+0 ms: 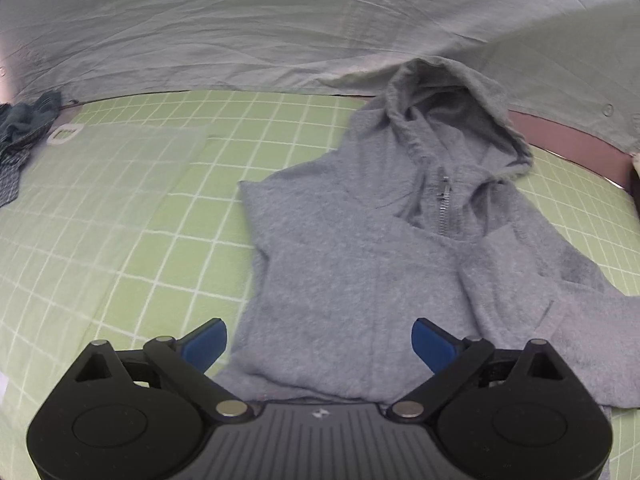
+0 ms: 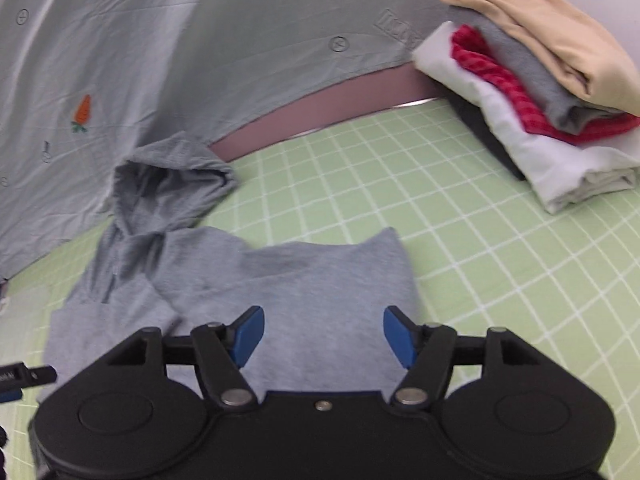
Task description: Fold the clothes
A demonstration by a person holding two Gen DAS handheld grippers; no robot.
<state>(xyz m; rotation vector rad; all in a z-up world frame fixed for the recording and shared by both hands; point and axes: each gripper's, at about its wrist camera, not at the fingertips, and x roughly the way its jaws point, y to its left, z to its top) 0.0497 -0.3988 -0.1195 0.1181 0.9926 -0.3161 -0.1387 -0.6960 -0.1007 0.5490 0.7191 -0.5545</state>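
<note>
On the green, white-gridded bed sheet (image 1: 120, 240), far left in the left wrist view: a crumpled dark blue patterned garment (image 1: 20, 136), with a clear plastic bag with a white handle cut-out (image 1: 64, 135) lying flat just beside it. Right of centre: a grey zip-up hooded sweatshirt (image 1: 340, 264), spread front-up, hood (image 1: 448, 108) propped against the pale grey-green quilt with an orange carrot motif (image 1: 240, 40) at the back, metal zipper (image 1: 443, 204) partly done up, one sleeve folded across the right side. Low in the frame, over the sweatshirt's hem: the left gripper (image 1: 320, 344), blue-padded jaws spread wide, pinching nothing.

From the right wrist view, left to right: the same quilt (image 2: 200, 60) draped behind, the hood (image 2: 172, 184) slumped at its foot, then the sweatshirt body (image 2: 320, 292) with its right-hand portion folded over into a flat panel. Directly above that panel: the right gripper (image 2: 323, 336), blue jaws wide apart, empty. Further right, well apart from the sweatshirt: a stack of folded clothes (image 2: 560, 100) on the sheet (image 2: 480, 260), white at the bottom, then red checked, grey, and beige on top. Behind the sheet, a strip of mauve bed frame (image 2: 320, 108).
</note>
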